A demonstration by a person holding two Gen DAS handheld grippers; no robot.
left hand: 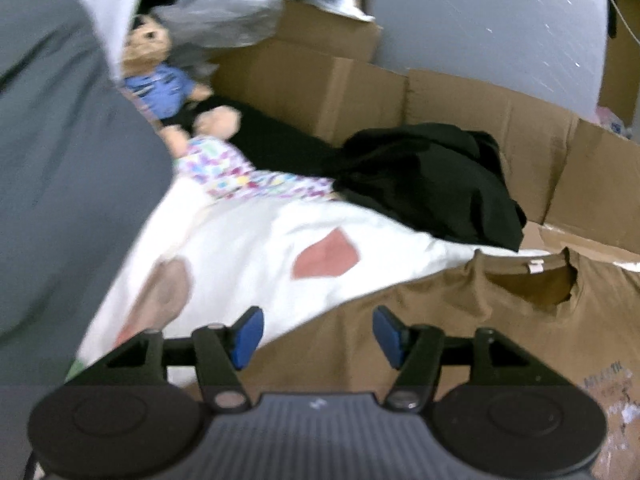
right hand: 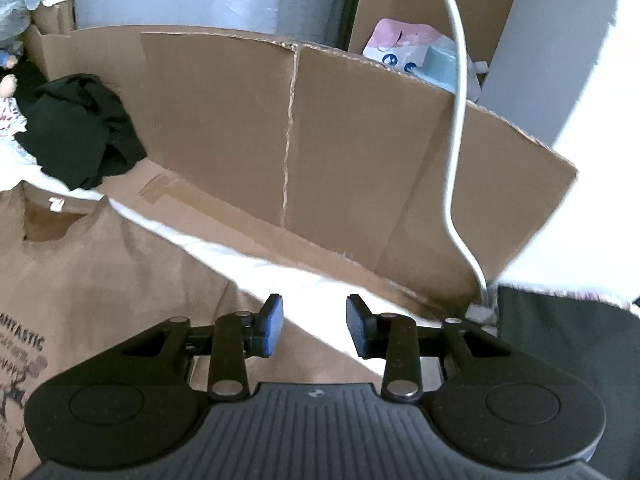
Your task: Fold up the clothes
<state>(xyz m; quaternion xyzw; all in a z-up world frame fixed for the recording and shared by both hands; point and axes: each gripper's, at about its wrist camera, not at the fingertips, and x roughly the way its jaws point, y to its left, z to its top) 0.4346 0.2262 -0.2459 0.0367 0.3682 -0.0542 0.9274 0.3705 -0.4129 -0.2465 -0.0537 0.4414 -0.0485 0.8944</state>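
Fingers of the left gripper are standing well apart with nothing between them, hovering over the near left part of the brown T-shirt, where its edge is meeting the white sheet. Fingers of the right gripper are standing moderately apart, likewise gripping nothing, hovering over the right edge of the brown T-shirt.

The shirt is lying spread flat on the sheet, collar toward the far side, printed lettering showing near its lower part. A crumpled black garment is lying just beyond the collar, against a cardboard wall running along the far side. A patterned cloth and a doll in blue are lying at far left. A white cable is hanging at right.
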